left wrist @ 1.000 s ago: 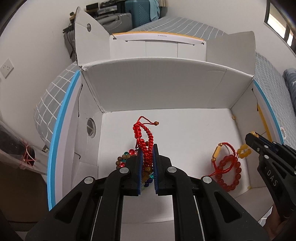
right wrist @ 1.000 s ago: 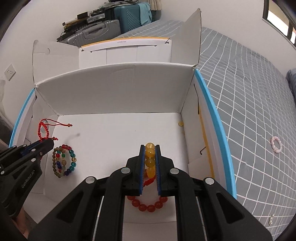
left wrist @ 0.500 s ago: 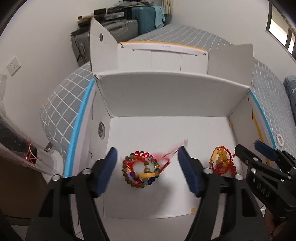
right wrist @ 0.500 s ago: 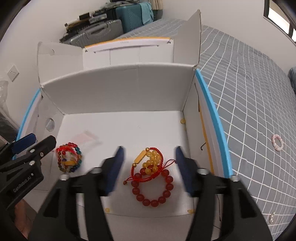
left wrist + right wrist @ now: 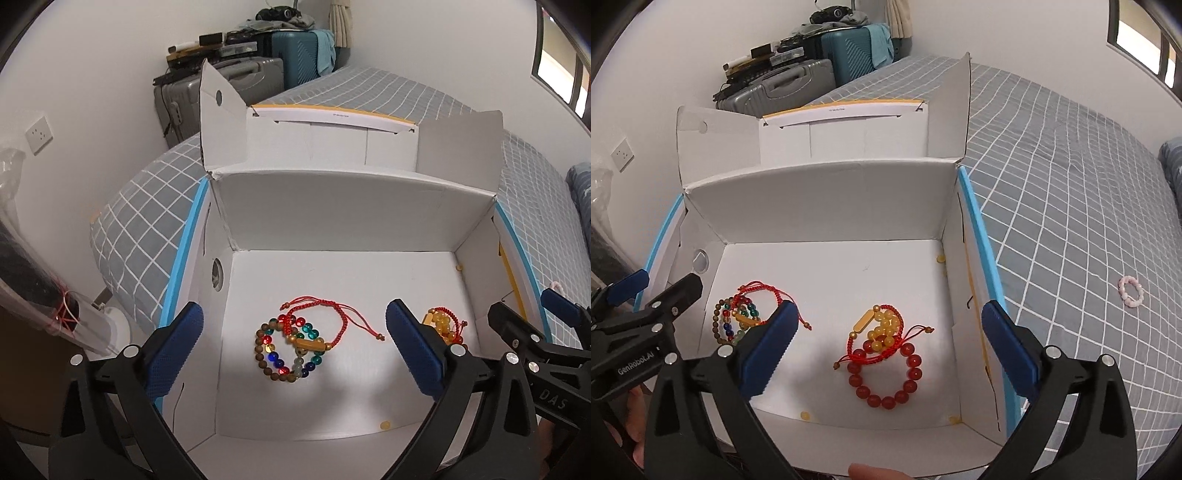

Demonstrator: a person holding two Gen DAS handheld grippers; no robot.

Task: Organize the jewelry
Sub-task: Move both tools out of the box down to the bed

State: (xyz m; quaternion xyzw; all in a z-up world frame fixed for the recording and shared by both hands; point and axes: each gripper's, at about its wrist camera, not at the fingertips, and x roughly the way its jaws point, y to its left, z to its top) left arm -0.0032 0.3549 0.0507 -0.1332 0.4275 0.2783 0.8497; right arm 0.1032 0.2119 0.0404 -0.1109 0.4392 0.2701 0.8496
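An open white cardboard box [image 5: 332, 206] [image 5: 820, 199] sits on a grey checked bed. On its floor at the left lie a red cord bracelet [image 5: 325, 317] [image 5: 761, 291] and multicoloured bead bracelets [image 5: 284, 350] [image 5: 729, 321]. At the right lie a yellow bead bracelet [image 5: 882, 328] [image 5: 441, 325] and a large red bead bracelet [image 5: 890, 376]. My left gripper [image 5: 295, 347] is open and empty above the left pile. My right gripper [image 5: 886, 347] is open and empty above the right pile. Each gripper shows at the edge of the other's view.
A pink bead bracelet [image 5: 1131, 291] lies on the bedspread right of the box. Small yellow dots [image 5: 804, 415] mark the box floor. Suitcases [image 5: 236, 77] stand against the far wall. A plastic-wrapped object [image 5: 33, 295] is at the left.
Both grippers opened and let go: the red cord bracelet dropped onto the left pile, the yellow bracelet onto the red beads. Both grippers have pulled back and up from the box.
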